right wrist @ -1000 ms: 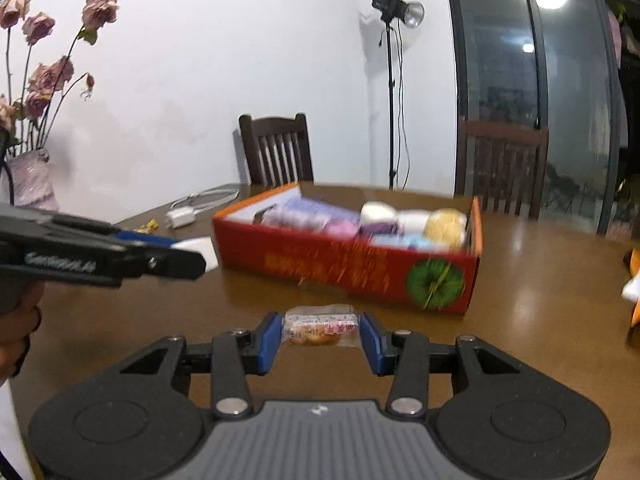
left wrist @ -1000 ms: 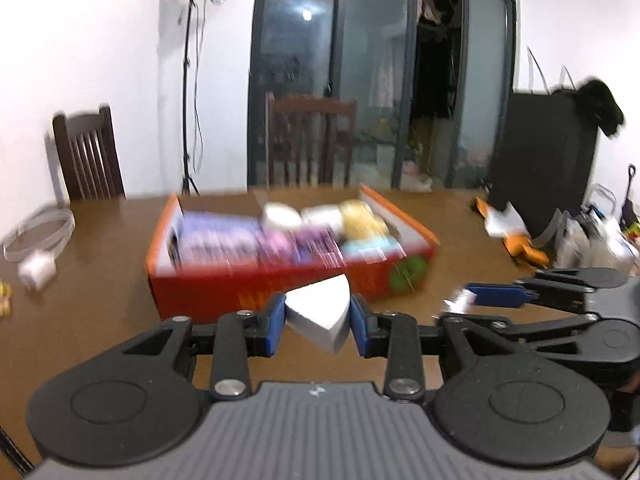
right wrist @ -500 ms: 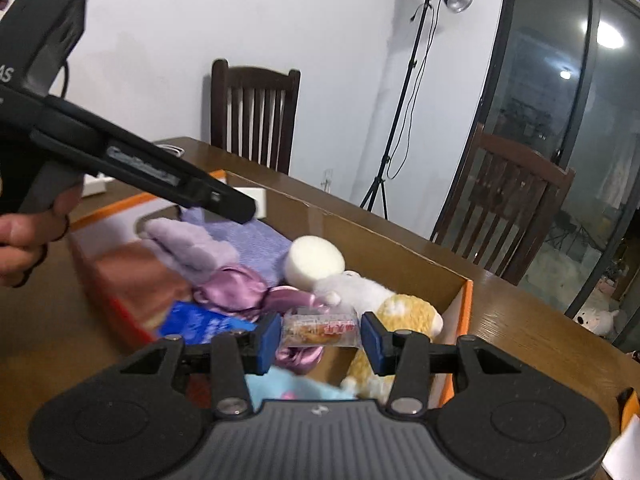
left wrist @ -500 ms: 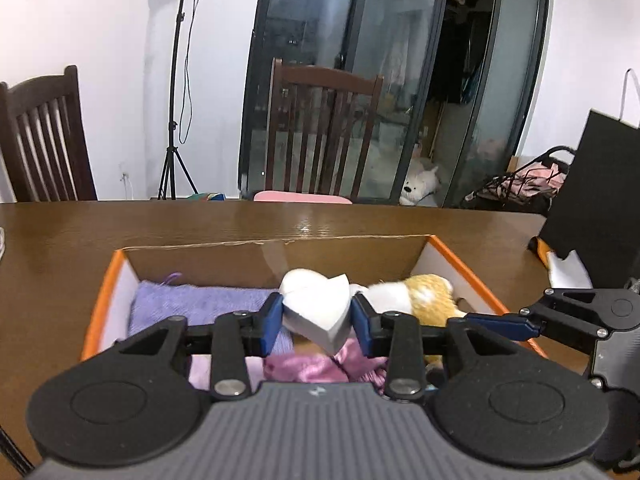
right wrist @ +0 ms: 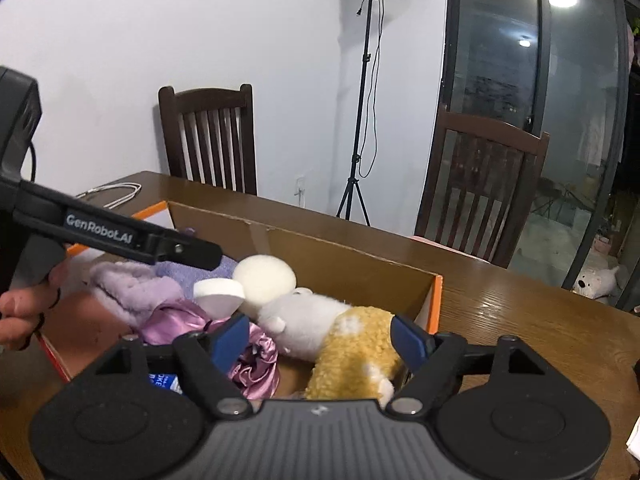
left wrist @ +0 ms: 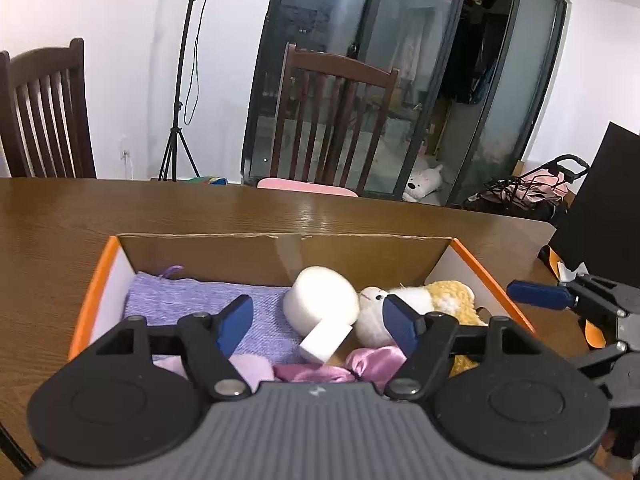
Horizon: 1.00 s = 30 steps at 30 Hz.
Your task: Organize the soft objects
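Observation:
An orange cardboard box (left wrist: 98, 276) (right wrist: 434, 300) sits on the wooden table and holds soft things. My left gripper (left wrist: 320, 322) is open above it. A white sponge wedge (left wrist: 325, 342) (right wrist: 219, 294) lies in the box below its jaws, against a round white puff (left wrist: 322, 300) (right wrist: 264, 274). My right gripper (right wrist: 320, 338) is open and empty over a white and yellow plush toy (right wrist: 340, 336) (left wrist: 424, 300). A purple cloth (left wrist: 200, 308), a lilac fleece (right wrist: 132, 288) and pink satin (right wrist: 256, 364) also lie inside. The snack packet is not visible.
Two dark wooden chairs (right wrist: 212, 136) (left wrist: 332, 116) stand behind the table (left wrist: 280, 212). A light stand (right wrist: 368, 92) is by the wall. A white cable (right wrist: 112, 192) lies at the table's far left. A black bag (left wrist: 600, 200) stands at the right.
Both grippers have opened over the box. The left one let the white sponge wedge drop in. The right one let go of the snack packet, which is now out of sight.

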Motion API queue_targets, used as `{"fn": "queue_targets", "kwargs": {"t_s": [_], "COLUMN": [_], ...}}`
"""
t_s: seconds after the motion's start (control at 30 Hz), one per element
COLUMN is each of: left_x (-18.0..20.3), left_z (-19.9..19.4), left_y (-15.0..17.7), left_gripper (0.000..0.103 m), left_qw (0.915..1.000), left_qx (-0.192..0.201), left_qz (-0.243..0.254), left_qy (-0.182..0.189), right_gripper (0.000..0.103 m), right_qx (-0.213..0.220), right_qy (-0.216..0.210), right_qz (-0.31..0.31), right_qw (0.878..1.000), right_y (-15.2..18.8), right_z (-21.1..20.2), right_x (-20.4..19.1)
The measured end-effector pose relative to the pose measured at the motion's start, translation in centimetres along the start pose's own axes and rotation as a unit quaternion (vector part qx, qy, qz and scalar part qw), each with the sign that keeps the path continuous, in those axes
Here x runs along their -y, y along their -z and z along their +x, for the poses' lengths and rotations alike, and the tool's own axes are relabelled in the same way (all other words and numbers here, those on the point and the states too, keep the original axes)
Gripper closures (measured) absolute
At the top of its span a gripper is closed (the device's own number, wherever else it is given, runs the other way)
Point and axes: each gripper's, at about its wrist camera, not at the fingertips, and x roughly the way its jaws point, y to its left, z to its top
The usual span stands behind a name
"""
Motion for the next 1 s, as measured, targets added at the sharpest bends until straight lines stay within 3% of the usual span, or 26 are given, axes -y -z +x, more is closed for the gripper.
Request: {"fn": "queue_targets", "kwargs": {"t_s": [0.3, 0.57, 0.67, 0.83, 1.0], "left_x": [0.8, 2.1, 2.9, 4.4, 4.7], "left_z": [-7.9, -16.1, -18.8, -21.9, -24.3], "left_y": [0.0, 3.5, 5.9, 11.0, 14.8], "left_gripper": [0.025, 0.017, 0.003, 0.0, 0.0], "left_qw": [0.9987, 0.9939, 0.9866, 0.9616, 0.9628], "left_qx": [0.036, 0.089, 0.133, 0.218, 0.223], "left_qz": [0.025, 0.038, 0.044, 0.091, 0.067], "left_qy": [-0.024, -0.053, -0.084, -0.14, -0.137], "right_gripper": [0.024, 0.018, 0.013, 0.001, 0.0], "right_qx": [0.038, 0.054, 0.064, 0.11, 0.158], "right_qy": [0.019, 0.023, 0.016, 0.047, 0.087], "right_qz": [0.01, 0.033, 0.053, 0.076, 0.089], "right_qw": [0.999, 0.998, 0.996, 0.99, 0.98], "right_y": [-2.2, -2.1, -0.8, 3.4, 7.2], "right_z": [-6.8, -13.9, -15.6, -17.2, -19.0], "right_x": [-0.6, -2.5, -3.8, -6.7, -9.6]}}
